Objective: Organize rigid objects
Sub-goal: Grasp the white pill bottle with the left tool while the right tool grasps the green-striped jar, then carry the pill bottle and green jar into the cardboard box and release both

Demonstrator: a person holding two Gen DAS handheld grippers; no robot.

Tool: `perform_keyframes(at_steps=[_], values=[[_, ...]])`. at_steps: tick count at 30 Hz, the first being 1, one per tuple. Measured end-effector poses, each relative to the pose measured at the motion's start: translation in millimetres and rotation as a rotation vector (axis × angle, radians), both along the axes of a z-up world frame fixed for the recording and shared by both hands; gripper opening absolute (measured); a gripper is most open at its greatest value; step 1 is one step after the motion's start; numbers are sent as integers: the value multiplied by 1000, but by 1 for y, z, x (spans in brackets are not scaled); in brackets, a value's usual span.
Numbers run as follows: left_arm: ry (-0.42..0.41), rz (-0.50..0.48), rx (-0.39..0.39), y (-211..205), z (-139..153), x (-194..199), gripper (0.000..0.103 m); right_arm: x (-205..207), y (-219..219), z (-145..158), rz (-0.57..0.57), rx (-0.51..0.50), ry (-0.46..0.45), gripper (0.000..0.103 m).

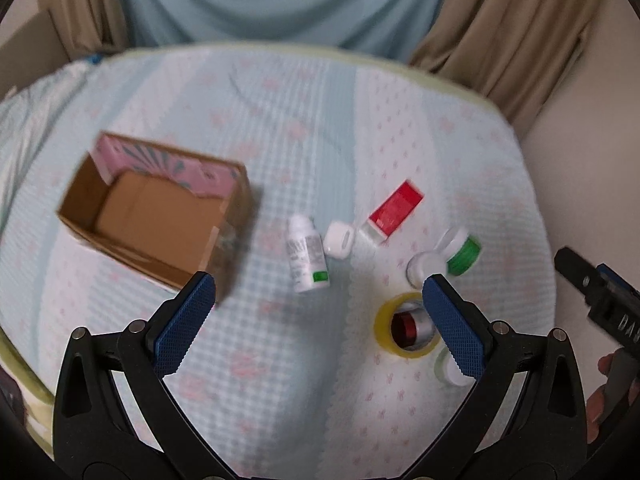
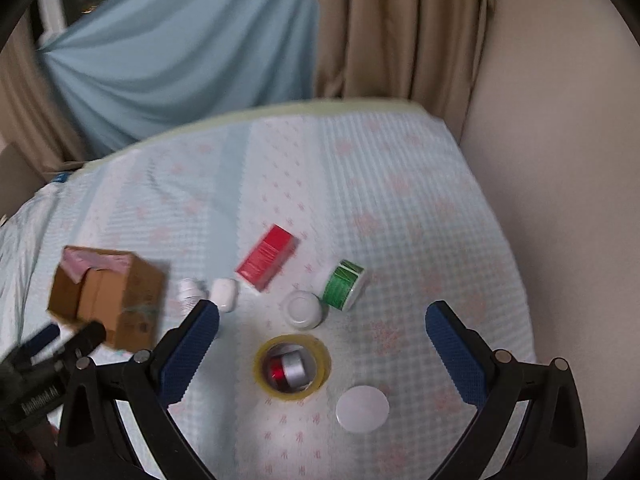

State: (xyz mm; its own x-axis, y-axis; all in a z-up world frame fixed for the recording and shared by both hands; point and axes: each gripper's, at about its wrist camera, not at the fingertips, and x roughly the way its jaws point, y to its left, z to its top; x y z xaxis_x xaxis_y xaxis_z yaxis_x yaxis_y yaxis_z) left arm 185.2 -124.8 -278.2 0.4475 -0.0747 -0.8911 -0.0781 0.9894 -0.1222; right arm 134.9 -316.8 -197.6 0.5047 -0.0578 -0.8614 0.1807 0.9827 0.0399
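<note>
An open cardboard box with a pink flap lies at the left on the quilted bed cover; it also shows in the right wrist view. To its right lie a white bottle, a white earbud case, a red box, a white jar, a green roll and a yellow tape ring with a red and silver item inside. My left gripper is open above the cover. My right gripper is open above the tape ring.
A white round lid lies near the right gripper. Beige curtains and a light blue sheet hang behind the bed. A wall stands to the right. The other gripper shows at the left edge.
</note>
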Motion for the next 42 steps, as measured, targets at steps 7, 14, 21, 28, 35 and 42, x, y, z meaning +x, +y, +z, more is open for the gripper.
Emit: perform_keyframes(at_steps=[7,14,21,28,35,42], values=[[181,50,-9,-2,-102,60,98,67,-36,-88,-98,75,178,103],[334,64,10,5,-181,99,92,112,-42,-149,-170,104,317,103],[439,67,5,12,-226,114,83,142,-53,-192,-244,140,425,99],[487,38,-8,18,-245,129,73,158,-62,-212,-276,110,481,80],[506,-41,3,7,-230,146,50,174,-58,-228,-278,141,488,58],[468,-17,-10,11,-226,142,49,165,-52,-223,-276,137,468,55]])
